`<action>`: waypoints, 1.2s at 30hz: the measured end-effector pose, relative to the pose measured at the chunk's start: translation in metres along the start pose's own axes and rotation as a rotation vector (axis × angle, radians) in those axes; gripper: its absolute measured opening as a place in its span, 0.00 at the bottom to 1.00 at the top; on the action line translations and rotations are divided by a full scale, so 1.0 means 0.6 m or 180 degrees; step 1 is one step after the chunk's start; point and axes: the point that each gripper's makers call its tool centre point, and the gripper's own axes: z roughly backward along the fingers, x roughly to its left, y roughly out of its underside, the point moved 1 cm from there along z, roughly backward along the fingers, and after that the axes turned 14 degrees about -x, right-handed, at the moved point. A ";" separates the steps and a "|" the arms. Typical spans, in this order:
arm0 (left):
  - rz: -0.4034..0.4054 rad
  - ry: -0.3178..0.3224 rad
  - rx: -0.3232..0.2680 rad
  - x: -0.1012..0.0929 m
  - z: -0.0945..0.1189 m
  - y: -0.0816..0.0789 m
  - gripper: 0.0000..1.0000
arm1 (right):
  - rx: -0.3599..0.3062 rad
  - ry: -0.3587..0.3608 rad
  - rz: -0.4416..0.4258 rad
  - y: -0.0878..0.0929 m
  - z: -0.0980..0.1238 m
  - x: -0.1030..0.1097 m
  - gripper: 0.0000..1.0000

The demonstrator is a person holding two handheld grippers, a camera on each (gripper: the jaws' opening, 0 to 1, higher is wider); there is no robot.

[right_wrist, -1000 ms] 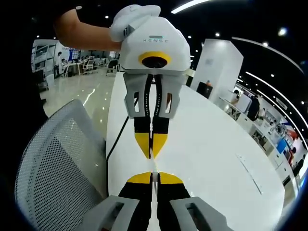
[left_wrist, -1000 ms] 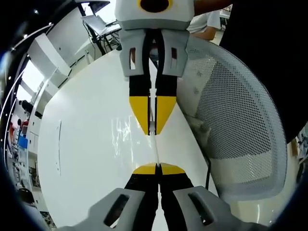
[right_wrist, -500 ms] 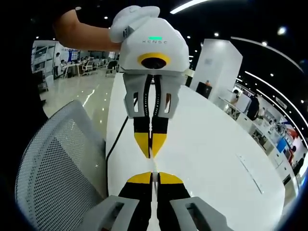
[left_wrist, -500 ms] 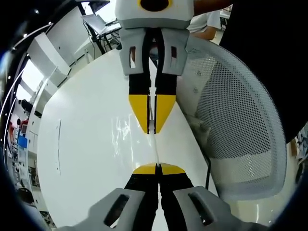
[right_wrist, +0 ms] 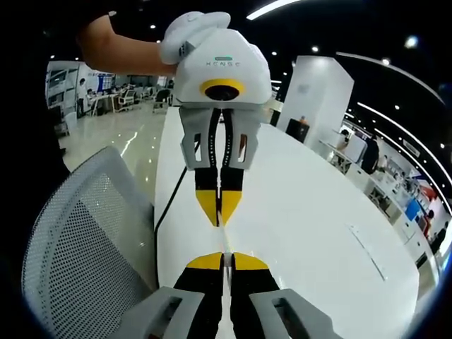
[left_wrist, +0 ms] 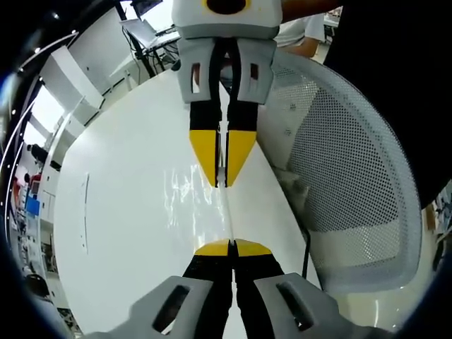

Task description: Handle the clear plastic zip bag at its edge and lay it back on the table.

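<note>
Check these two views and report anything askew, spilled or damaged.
Nothing stands out. The clear zip bag hangs stretched edge-on between the left gripper and the right gripper, both shut on its edge above the white table. No spill or tear is visible. A mesh chair stands alongside.

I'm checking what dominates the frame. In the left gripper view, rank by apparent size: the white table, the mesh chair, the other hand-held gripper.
1. White table.
2. Mesh chair, though nearness may inflate it.
3. Right hand-held gripper, shut on the zip bag.
</note>
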 end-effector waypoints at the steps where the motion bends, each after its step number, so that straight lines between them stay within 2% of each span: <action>1: 0.0002 0.0004 0.0002 0.000 0.000 0.001 0.00 | 0.0001 0.0001 -0.0010 0.001 0.000 0.000 0.00; 36: 0.0009 -0.0015 -0.0011 0.005 0.000 -0.001 0.00 | -0.0003 0.0044 -0.0030 -0.001 0.003 -0.003 0.00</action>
